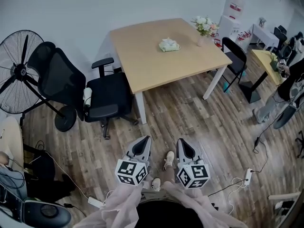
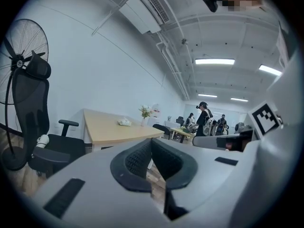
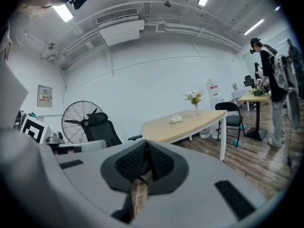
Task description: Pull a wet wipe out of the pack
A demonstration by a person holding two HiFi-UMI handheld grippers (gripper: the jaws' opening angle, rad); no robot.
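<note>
A pale green wet wipe pack (image 1: 169, 45) lies on the far part of a light wooden table (image 1: 152, 61); it also shows small in the left gripper view (image 2: 124, 122) and the right gripper view (image 3: 176, 119). My left gripper (image 1: 143, 142) and right gripper (image 1: 183, 144) hang side by side over the wooden floor, well short of the table. Both point toward it. The jaws of each are shut with nothing between them, as the left gripper view (image 2: 151, 142) and right gripper view (image 3: 147, 144) show.
A black office chair (image 1: 90, 91) and a standing fan (image 1: 19, 72) stand left of the table. A vase of flowers (image 1: 204, 28) sits at the table's far right corner. A black folding chair (image 1: 235, 61) and people (image 1: 289, 87) are on the right. Cables and a power strip (image 1: 247, 175) lie on the floor.
</note>
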